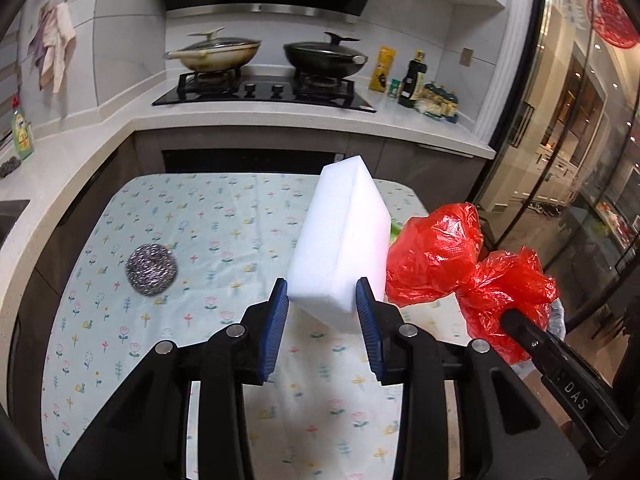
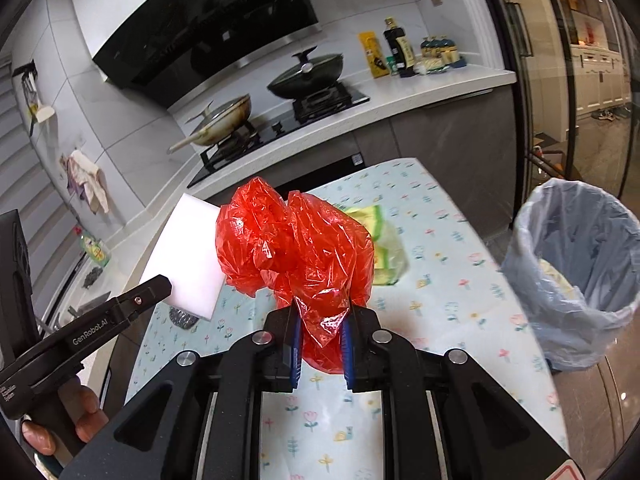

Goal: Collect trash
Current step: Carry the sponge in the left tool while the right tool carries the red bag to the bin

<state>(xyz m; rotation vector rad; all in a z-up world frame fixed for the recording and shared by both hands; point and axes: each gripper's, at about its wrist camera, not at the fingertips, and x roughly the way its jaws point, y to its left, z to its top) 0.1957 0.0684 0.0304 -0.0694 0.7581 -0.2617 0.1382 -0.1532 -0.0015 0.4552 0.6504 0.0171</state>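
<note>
My left gripper (image 1: 322, 294) is shut on a white foam sponge block (image 1: 340, 240) and holds it above the flower-print tablecloth (image 1: 160, 216). The block also shows in the right wrist view (image 2: 184, 256). My right gripper (image 2: 322, 316) is shut on a crumpled red plastic bag (image 2: 296, 248), held above the table just right of the block; the bag also shows in the left wrist view (image 1: 436, 258). A steel wool scrubber (image 1: 151, 269) lies on the cloth at the left. A green and yellow wrapper (image 2: 384, 248) lies on the cloth behind the red bag.
A bin lined with a pale blue bag (image 2: 576, 272) stands on the floor right of the table. Behind the table is a counter with a hob (image 1: 264, 94), two lidded pans and bottles (image 1: 412, 80). A glass door (image 1: 568, 140) is at the right.
</note>
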